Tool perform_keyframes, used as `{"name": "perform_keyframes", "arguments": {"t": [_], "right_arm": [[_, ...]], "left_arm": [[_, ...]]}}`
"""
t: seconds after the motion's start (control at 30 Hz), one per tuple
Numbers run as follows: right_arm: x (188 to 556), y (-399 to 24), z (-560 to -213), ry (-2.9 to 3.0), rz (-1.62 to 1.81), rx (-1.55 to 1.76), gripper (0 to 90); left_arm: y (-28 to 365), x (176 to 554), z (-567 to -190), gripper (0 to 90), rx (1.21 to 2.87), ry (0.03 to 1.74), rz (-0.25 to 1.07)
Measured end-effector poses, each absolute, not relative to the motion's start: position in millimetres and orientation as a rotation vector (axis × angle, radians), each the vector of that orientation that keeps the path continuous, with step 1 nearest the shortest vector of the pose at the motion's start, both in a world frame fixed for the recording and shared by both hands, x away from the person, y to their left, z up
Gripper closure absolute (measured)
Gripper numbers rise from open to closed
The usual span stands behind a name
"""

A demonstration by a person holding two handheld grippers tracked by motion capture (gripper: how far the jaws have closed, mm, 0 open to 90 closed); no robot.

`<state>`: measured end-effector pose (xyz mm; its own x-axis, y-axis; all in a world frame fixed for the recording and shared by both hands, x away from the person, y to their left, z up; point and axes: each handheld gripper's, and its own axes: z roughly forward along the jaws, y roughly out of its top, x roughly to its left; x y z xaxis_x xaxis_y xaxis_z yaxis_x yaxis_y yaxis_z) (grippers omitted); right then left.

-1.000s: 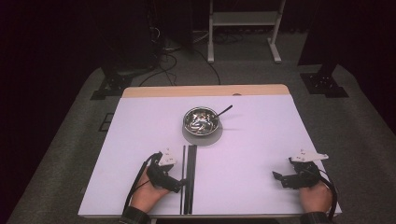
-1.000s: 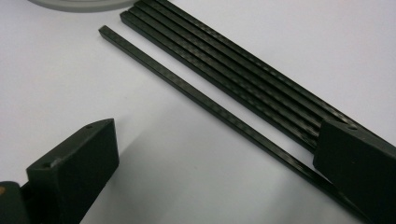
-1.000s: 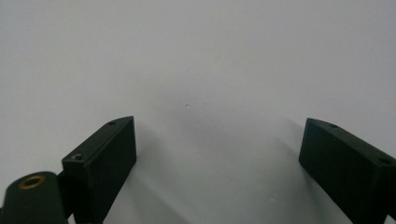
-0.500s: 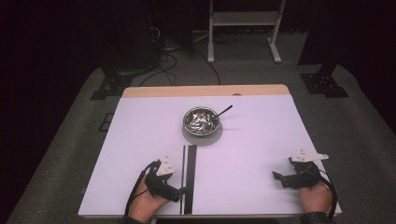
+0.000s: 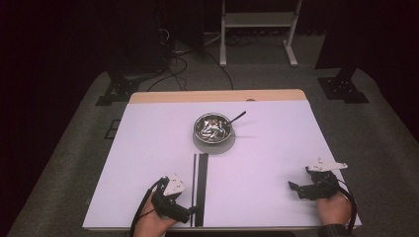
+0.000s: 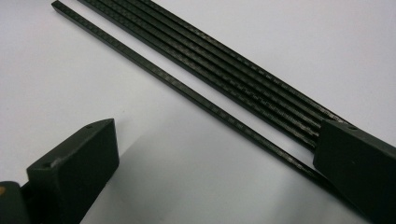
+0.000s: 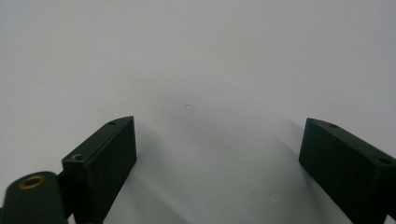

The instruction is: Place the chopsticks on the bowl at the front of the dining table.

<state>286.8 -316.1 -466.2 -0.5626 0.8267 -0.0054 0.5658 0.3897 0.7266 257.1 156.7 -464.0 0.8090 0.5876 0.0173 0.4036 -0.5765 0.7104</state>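
On the white table [image 5: 148, 148], one single black stick [image 6: 187, 91] passes between the wide open jaws of the left gripper [image 5: 190, 213], with the bundle of four sticks [image 6: 243, 70] beside it. The right gripper [image 5: 295, 190], also wide open, holds nothing.

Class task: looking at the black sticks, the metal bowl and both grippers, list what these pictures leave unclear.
- Thin black sticks: near ends covered by a jaw of the left gripper in its view.
- Round metal bowl: contents too small, high view.
- Right gripper: far side hidden, high view.
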Motion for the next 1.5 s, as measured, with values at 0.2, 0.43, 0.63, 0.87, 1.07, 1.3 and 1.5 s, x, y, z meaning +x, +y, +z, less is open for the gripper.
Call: {"name": "perform_keyframes", "arguments": {"t": [0.2,0.43,0.63,0.87,1.07,1.3,1.5], "right_arm": [[287,-316,-466,2.286,0.981,1.206,9.5],[287,-316,-466,2.286,0.981,1.206,9.5],[287,-316,-466,2.286,0.981,1.207,9.5],[287,-316,-466,2.286,0.981,1.207,9.5],[287,-316,-466,2.286,0.981,1.206,9.5],[287,-316,-466,2.286,0.982,1.208,9.5],[287,-316,-466,2.286,0.982,1.208,9.5]], "left_arm": [[164,257,-464,0.0,2.261,0.737,0.328],[174,256,-464,0.0,2.252,0.758,0.338],[181,257,-463,0.0,2.254,0.766,0.343],[188,258,-463,0.0,2.253,0.771,0.345],[194,259,-463,0.0,2.252,0.779,0.351],[203,262,-463,0.0,2.247,0.803,0.360],[209,264,-462,0.0,2.247,0.818,0.365]]}}
